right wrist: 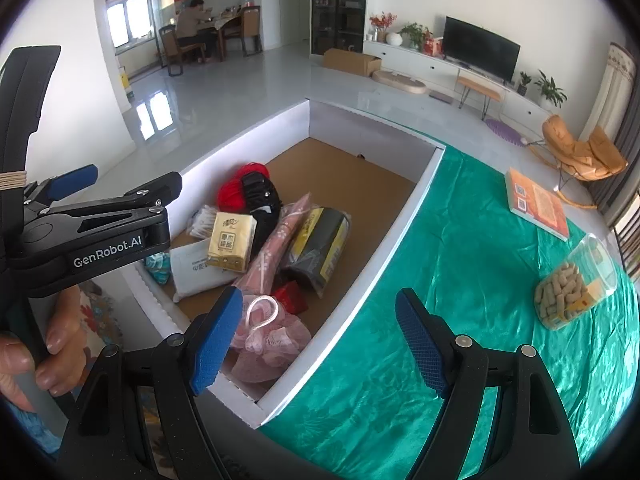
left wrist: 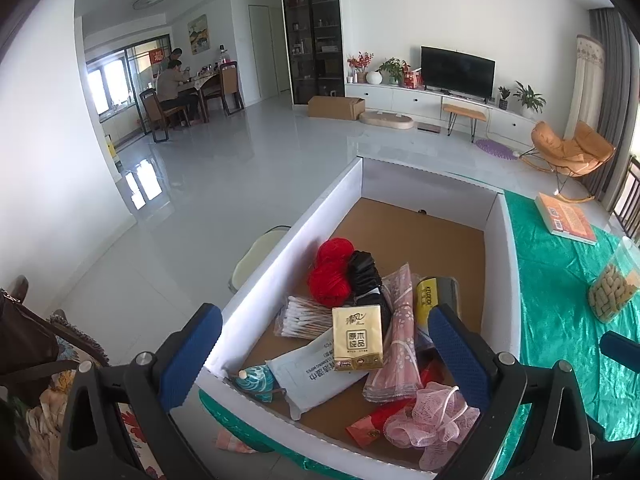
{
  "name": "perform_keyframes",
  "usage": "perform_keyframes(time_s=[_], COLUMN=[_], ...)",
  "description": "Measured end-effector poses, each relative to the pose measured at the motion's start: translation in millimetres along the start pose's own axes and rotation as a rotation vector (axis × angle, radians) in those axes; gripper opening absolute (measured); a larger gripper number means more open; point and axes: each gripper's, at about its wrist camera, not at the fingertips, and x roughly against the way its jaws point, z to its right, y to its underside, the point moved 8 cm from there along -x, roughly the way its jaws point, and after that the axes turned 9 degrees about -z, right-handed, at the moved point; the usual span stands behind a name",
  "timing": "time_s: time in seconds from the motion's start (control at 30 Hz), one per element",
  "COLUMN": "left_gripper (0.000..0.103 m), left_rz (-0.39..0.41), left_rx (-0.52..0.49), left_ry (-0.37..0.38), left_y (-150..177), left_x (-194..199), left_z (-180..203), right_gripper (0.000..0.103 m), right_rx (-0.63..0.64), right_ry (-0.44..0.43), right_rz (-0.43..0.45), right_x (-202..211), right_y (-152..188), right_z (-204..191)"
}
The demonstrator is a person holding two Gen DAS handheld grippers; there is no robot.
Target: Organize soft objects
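The left gripper (left wrist: 324, 352) hangs over the near end of the white-walled cardboard box (left wrist: 500, 240), its blue textured pads spread wide and holding nothing. The right gripper (right wrist: 320, 340) is likewise wide and empty, straddling the box's right wall above the shiny green satin cloth (right wrist: 460, 280) on the table. Inside the box lie a fluffy pink mesh bath sponge (left wrist: 432, 420), a glossy yellow tissue packet (left wrist: 356, 340) and two red yarn balls (left wrist: 330, 272).
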Motion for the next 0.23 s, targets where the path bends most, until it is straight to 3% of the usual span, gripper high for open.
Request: perform_keyframes(time_s=[0.23], left_gripper=[0.103], left_rz=[0.085], left_rx=[0.017], left_ry=[-0.024], left_y=[-5], left_x=[14], left_z=[-1], right_gripper=[0.081], right_rx=[-0.009], right_ry=[-0.006], right_rz=[0.006], right_x=[2], right_y=[-1], right_z=[0])
